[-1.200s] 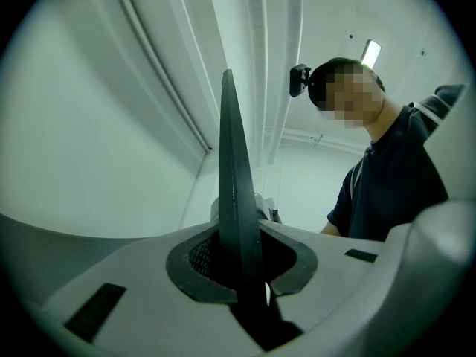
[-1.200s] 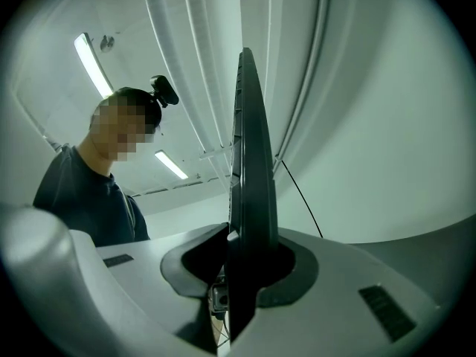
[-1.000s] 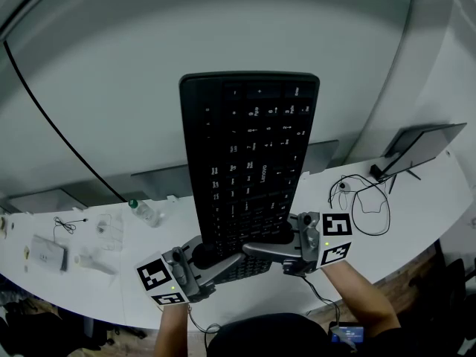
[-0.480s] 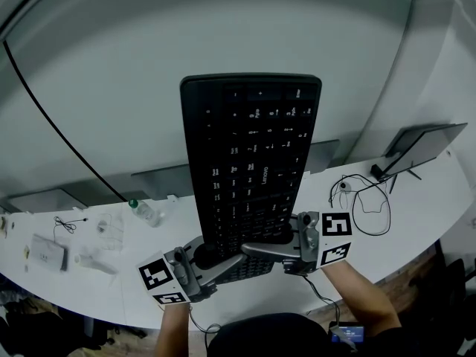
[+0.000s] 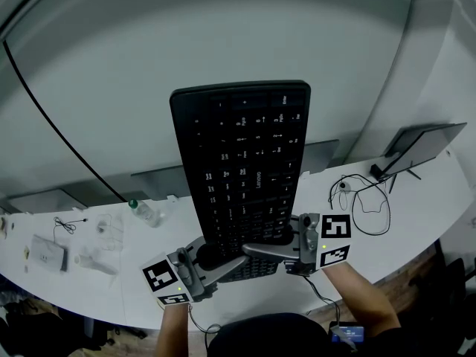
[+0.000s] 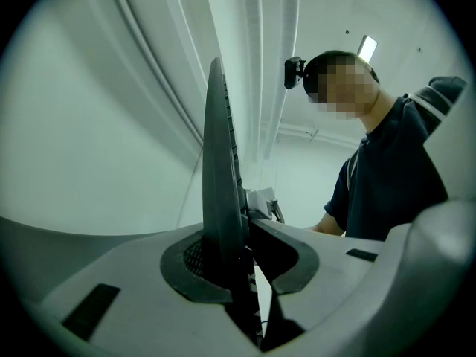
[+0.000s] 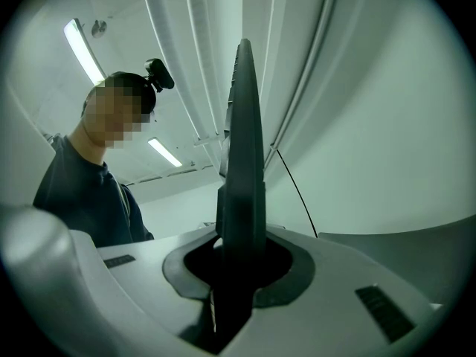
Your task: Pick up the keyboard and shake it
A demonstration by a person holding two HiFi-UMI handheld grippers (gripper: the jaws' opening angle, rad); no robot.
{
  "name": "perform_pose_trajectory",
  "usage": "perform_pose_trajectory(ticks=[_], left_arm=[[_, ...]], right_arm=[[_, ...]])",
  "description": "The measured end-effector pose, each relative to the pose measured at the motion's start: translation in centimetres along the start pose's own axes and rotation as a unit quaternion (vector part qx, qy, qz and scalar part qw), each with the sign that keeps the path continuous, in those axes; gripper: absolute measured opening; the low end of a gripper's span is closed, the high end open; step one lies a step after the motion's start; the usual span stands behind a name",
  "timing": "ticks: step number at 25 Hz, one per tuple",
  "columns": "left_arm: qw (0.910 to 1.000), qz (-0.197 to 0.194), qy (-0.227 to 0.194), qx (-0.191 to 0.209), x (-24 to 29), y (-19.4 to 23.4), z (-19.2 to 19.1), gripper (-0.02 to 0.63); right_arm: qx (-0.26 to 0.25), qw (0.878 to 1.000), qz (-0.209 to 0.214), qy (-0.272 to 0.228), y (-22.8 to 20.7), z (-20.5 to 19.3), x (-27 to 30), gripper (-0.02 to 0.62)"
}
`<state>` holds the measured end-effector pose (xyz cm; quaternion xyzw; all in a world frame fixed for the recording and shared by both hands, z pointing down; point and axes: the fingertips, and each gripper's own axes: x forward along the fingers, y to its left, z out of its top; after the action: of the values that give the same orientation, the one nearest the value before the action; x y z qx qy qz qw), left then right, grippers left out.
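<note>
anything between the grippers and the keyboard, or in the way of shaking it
Nothing visible. The left gripper and right gripper both clamp the near end of the black plastic keyboard, which is lifted clear of the white desk in open air. The left jaws have just opened slightly, the right closed further.

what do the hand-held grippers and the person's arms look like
Both the left hand-held gripper and the right hand-held gripper are grey, with two long jaws lined with black pads. Each carries a white cube with black square markers and a small green light. The person wears a dark navy short-sleeved top.
</note>
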<state>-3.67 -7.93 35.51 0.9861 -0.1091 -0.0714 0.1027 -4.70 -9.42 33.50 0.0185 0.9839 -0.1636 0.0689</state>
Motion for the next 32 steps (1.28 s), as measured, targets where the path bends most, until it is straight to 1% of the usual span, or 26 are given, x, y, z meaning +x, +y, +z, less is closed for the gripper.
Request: perform_pose_trajectory(ticks=[5, 8, 12, 15, 18, 24, 28, 32], left_arm=[[1.0000, 0.006, 0.005, 0.005, 0.4, 0.3, -0.2, 0.106], [0.9997, 0.013, 0.015, 0.013, 0.8, 0.8, -0.5, 0.115], [0.9977, 0.038, 0.035, 0.043, 0.8, 1.3, -0.8, 0.147], [0.9954, 0.060, 0.041, 0.062, 0.4, 1.8, -1.0, 0.170], [0.9934, 0.077, 0.044, 0.072, 0.3, 1.9, -0.9, 0.183], [0.9903, 0.094, 0.053, 0.087, 0.5, 2.3, -0.9, 0.196], [0.9851, 0.118, 0.069, 0.105, -0.6, 2.9, -1.6, 0.196], [0.9750, 0.139, 0.093, 0.147, -1.5, 3.5, -2.2, 0.196]], right_arm=[[-0.006, 1.000, -0.008, 0.008, -0.3, 0.0, -0.3, 0.087], [-0.013, 1.000, -0.014, 0.017, -0.7, 0.0, -0.6, 0.087], [-0.019, 0.999, -0.025, 0.025, -0.9, -0.1, -1.1, 0.087], [-0.021, 0.999, -0.035, 0.028, -1.2, -0.3, -1.5, 0.087], [-0.026, 0.998, -0.040, 0.032, -1.2, -0.1, -1.6, 0.087], [-0.040, 0.997, -0.049, 0.043, -1.4, 0.2, -2.1, 0.087], [-0.048, 0.996, -0.062, 0.044, -1.7, 0.2, -2.6, 0.087], [-0.068, 0.993, -0.081, 0.049, -2.1, 0.5, -2.8, 0.087]])
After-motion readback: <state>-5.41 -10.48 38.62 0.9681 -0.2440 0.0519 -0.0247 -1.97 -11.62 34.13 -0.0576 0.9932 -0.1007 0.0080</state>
